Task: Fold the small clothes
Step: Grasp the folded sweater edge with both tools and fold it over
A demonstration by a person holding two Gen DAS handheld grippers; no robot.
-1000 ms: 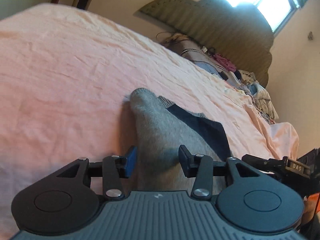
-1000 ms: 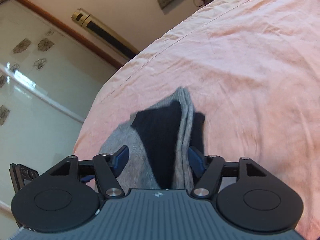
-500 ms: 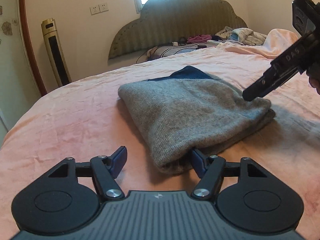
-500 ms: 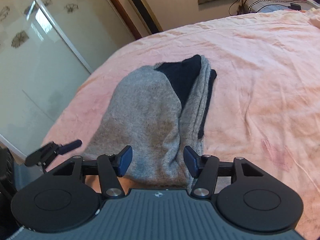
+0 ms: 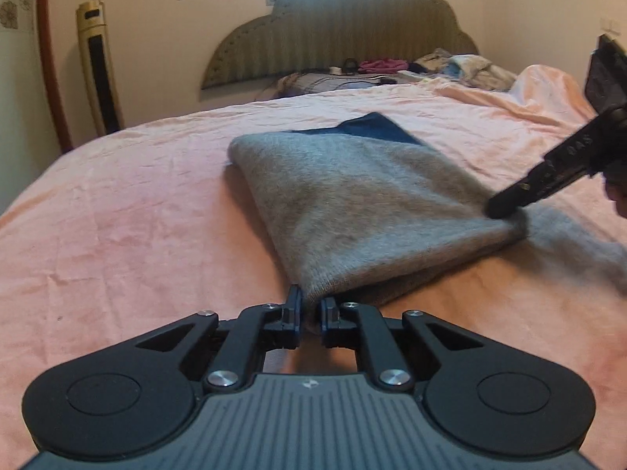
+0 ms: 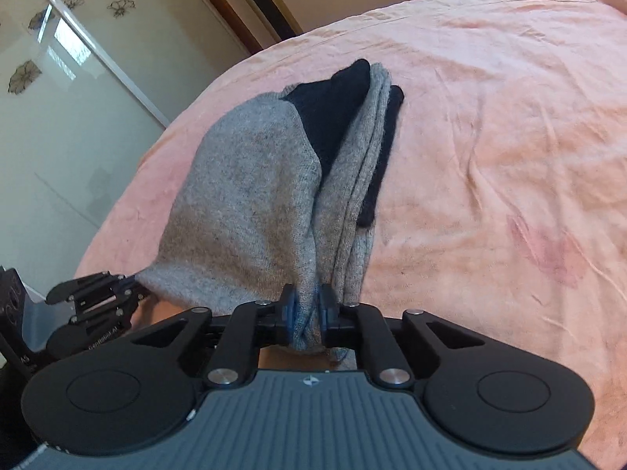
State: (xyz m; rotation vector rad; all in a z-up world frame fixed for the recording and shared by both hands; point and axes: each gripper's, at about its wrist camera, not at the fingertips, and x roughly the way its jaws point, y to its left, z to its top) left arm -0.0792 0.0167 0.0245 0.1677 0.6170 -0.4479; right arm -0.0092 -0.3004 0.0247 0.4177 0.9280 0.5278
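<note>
A folded grey knit garment [image 5: 352, 203] with a dark navy part [image 5: 376, 127] lies on the pink bed sheet [image 5: 117, 203]. My left gripper [image 5: 311, 309] is shut on its near left corner. My right gripper [image 6: 307, 307] is shut on the bunched grey near right corner of the garment [image 6: 250, 203]. The right gripper shows in the left wrist view [image 5: 548, 172] at the garment's right corner. The left gripper shows in the right wrist view [image 6: 98, 293] at the garment's left corner.
A padded headboard [image 5: 345, 35] stands at the far end, with a pile of clothes [image 5: 450, 64] before it. A tall gold fan heater [image 5: 98, 66] stands by the wall at left. Glass wardrobe doors [image 6: 58, 98] run along the bed's left side.
Both grippers went from open around the garment's near edge to shut on its two near corners. Both views have levelled out over the bed.
</note>
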